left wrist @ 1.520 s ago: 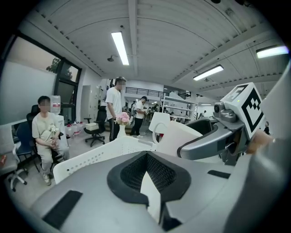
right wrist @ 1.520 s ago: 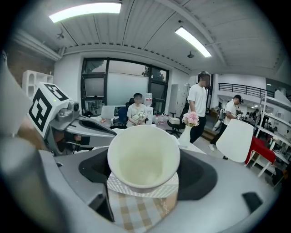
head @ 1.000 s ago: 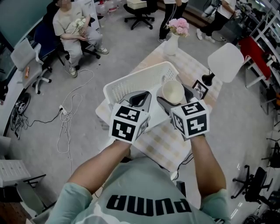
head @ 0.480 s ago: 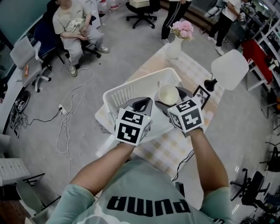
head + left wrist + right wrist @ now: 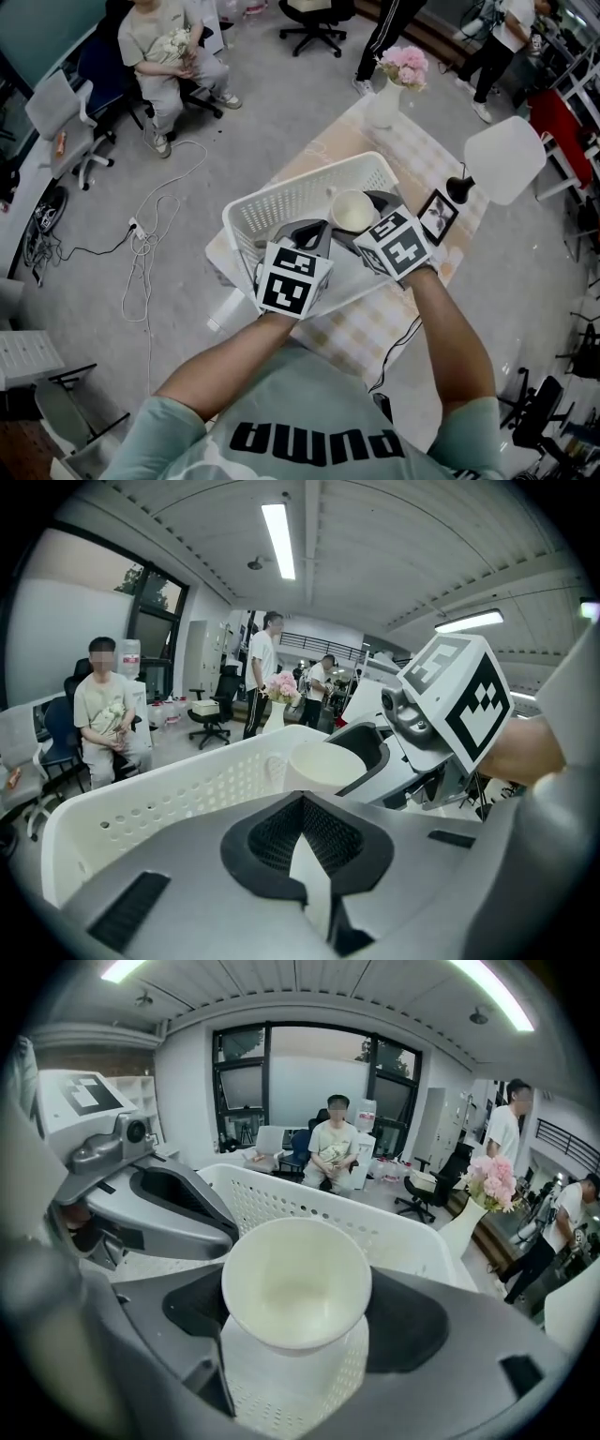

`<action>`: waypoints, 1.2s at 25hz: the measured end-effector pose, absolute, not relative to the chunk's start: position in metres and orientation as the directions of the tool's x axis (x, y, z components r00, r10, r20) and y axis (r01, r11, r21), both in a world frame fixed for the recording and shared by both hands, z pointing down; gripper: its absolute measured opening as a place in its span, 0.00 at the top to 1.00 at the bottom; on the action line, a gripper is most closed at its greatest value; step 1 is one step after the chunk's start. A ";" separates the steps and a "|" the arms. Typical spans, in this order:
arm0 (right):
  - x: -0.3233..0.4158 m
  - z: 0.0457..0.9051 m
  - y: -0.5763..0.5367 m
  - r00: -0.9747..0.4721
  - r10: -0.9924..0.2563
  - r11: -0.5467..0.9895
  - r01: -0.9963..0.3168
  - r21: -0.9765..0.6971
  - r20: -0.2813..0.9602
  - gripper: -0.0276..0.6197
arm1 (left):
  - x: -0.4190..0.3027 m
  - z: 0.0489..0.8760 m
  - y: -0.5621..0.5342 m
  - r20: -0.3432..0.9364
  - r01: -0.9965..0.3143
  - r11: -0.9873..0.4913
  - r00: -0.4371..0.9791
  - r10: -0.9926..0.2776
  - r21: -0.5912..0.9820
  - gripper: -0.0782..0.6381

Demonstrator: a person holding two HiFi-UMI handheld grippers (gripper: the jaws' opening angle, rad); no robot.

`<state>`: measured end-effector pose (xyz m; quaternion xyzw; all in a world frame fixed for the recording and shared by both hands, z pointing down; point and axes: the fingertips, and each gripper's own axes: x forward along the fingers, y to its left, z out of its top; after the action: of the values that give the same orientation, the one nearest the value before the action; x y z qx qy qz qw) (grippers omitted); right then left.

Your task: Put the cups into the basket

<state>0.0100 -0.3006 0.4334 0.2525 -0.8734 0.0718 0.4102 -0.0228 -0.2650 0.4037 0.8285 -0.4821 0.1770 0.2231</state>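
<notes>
Right gripper (image 5: 362,217) clamps cup (image 5: 296,1283) upright by its sides over the basket's (image 5: 281,201) right end, likely for a straight drop; left gripper (image 5: 302,234) closed, empty, clear on the left

Cream cup (image 5: 353,211), white perforated basket (image 5: 281,202), beige-checked tablecloth (image 5: 361,328), pink flowers (image 5: 405,66) in white vase (image 5: 384,103), mint-green shirt (image 5: 309,384)
</notes>
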 end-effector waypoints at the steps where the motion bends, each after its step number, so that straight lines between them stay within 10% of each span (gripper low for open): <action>1: 0.008 0.436 -0.302 -0.537 -0.372 0.868 -0.490 0.079 0.757 0.34 | -0.024 0.405 -0.266 0.514 -0.879 -0.435 0.468 -0.718 0.193 0.88; 30: 0.002 0.561 -0.318 -0.376 -0.186 0.919 -0.393 0.026 0.908 0.34 | -0.038 0.477 -0.285 0.630 -0.921 -0.271 0.389 -0.672 0.280 0.88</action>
<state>0.0023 -0.3181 0.5614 0.1757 -0.8237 0.0976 0.5302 -0.0384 -0.2845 0.4772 0.7721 -0.5158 0.1982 0.3140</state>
